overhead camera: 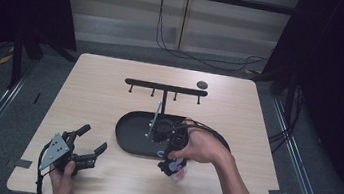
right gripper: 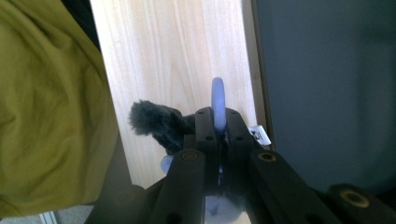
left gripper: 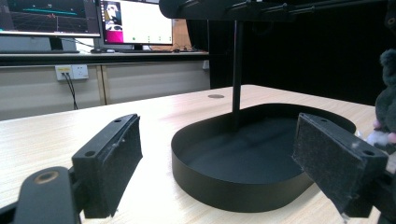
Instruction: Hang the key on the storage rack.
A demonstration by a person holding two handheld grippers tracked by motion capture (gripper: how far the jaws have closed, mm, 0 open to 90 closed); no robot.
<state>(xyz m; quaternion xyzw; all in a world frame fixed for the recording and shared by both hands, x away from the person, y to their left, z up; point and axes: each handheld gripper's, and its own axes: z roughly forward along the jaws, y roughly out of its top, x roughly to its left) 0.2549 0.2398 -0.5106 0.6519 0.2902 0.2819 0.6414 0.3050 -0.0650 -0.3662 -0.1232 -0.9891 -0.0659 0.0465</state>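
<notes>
The right claw point(overhead camera: 171, 166) is hovering just above the near part of the surface point(overhead camera: 112, 74), in front of the black oval tray point(overhead camera: 126, 139), with its jaws pinched together on a pale blue ring point(right gripper: 218, 103). A dark furry toy point(right gripper: 154, 122) is hanging from that ring; it is probably a plush keychain, though the blur makes that hard to confirm. The left claw point(overhead camera: 86, 147) is resting low at the near left, spread wide and holding nothing, its pads point(left gripper: 116, 163) pointing toward the tray. A stand with a hook bar point(overhead camera: 166, 86) is rising from the tray. Judging from this, the ring is likely meant for one of the hooks. The grip is sitting on a thin ring edge, so the toy's swinging weight could be twisting it loose. Lifting past the tray, the dangling fur could also be snagging the post point(left gripper: 237, 70) or tipping the stand.
</notes>
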